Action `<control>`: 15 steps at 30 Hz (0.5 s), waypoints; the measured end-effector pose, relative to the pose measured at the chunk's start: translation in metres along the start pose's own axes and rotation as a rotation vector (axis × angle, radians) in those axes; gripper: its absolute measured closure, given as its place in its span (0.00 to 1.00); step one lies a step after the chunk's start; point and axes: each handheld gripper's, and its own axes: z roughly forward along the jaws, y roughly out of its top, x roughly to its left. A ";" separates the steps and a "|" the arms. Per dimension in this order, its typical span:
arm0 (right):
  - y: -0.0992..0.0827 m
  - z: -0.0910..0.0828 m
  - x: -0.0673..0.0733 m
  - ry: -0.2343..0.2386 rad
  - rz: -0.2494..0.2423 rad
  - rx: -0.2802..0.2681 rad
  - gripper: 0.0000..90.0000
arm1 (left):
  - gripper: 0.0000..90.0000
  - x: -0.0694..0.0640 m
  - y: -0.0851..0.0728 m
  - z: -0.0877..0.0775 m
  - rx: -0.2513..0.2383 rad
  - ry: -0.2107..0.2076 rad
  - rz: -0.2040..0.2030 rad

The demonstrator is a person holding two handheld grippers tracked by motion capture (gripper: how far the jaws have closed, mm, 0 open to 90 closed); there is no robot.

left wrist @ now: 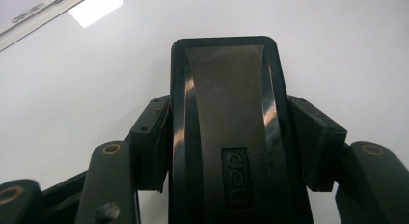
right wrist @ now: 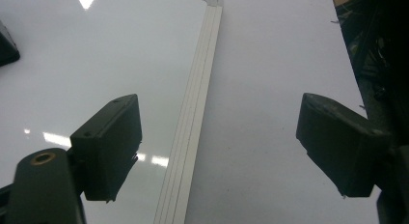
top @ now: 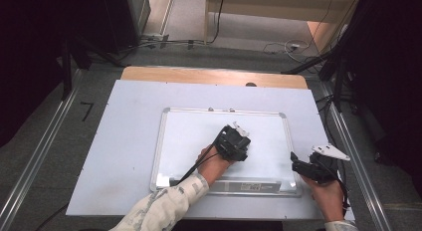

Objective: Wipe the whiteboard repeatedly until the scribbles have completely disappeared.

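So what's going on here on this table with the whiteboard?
A person is working over a whiteboard lying flat on the table, with a gripper in each hand. The left gripper is out over the middle of the board, its fingers shut on a black board eraser marked "deli". The board surface around it looks clean. The right gripper sits at the board's right edge, fingers wide apart and holding nothing.

Glossy whiteboard (top: 199, 136) with metal frame; black plastic eraser (left wrist: 226, 127), matt felt
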 end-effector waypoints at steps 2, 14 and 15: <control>0.000 0.000 0.000 -0.003 0.002 0.002 0.17 | 0.45 0.004 -0.002 -0.001 -0.002 0.003 -0.007; 0.000 0.000 -0.001 -0.004 0.000 0.001 0.16 | 0.45 0.039 -0.010 -0.007 -0.001 0.049 -0.048; 0.000 0.000 -0.001 -0.003 0.001 0.000 0.16 | 0.45 0.041 -0.011 -0.007 -0.002 0.055 -0.054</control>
